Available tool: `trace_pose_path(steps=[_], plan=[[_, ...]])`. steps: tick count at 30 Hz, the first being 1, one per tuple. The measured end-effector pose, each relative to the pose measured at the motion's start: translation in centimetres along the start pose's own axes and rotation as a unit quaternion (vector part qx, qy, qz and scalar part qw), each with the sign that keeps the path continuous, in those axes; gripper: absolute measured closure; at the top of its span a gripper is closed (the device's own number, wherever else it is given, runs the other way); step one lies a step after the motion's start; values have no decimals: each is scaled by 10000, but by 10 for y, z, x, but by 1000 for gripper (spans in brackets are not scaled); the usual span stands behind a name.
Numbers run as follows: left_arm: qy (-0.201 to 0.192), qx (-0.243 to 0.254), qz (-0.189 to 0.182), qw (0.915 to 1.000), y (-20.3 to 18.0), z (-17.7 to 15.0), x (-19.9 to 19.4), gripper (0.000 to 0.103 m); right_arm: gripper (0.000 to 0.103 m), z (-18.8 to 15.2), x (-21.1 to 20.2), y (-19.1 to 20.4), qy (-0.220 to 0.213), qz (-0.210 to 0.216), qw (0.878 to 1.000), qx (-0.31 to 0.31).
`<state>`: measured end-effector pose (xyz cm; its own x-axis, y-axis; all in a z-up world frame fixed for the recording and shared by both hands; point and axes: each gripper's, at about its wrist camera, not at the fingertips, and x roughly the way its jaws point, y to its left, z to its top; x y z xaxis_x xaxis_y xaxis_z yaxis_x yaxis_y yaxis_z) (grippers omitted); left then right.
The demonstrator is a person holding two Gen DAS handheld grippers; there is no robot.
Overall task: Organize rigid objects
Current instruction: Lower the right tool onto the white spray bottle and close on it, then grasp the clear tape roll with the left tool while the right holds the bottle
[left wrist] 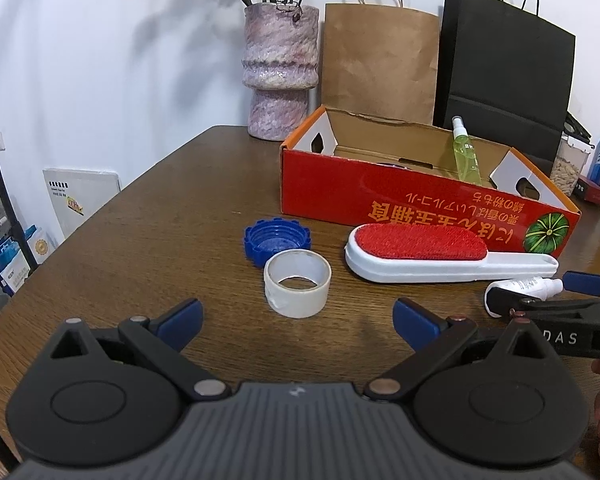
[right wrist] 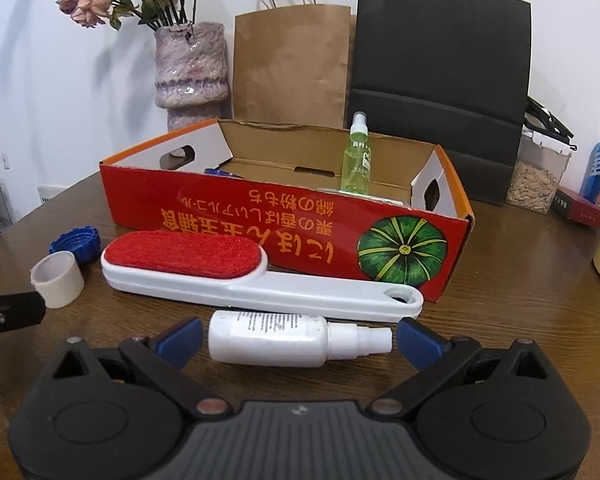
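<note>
Step in hand: pick-up of white spray bottle (right wrist: 300,338), lying on the table (right wrist: 500,312) just near of the lint brush (right wrist: 236,276). My right claw (right wrist: 299,336) is spread, straddling it lengthwise. My left claw (left wrist: 298,322) is spread, empty, near the tape roll (left wrist: 297,284). Next, probably: close, lift, carry to red box (right wrist: 260,208).
</note>
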<state>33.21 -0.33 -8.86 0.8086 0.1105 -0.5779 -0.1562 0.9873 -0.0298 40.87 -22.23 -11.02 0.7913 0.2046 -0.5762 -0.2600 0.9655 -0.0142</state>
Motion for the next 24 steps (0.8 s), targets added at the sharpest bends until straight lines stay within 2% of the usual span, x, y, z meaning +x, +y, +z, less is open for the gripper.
trace_pose_path(steps=[7,10,24], plan=[[137,-18,42,9999,1,1,9,0,1,2,7,-4,87,161,9998,60],[217,-19,57,9997,2,1,13,0,7,3,8,-4,94,224,9997,57],[529,-174,131,9984,13,9,44,0,6,1,4,-2,46,392,9992,36]])
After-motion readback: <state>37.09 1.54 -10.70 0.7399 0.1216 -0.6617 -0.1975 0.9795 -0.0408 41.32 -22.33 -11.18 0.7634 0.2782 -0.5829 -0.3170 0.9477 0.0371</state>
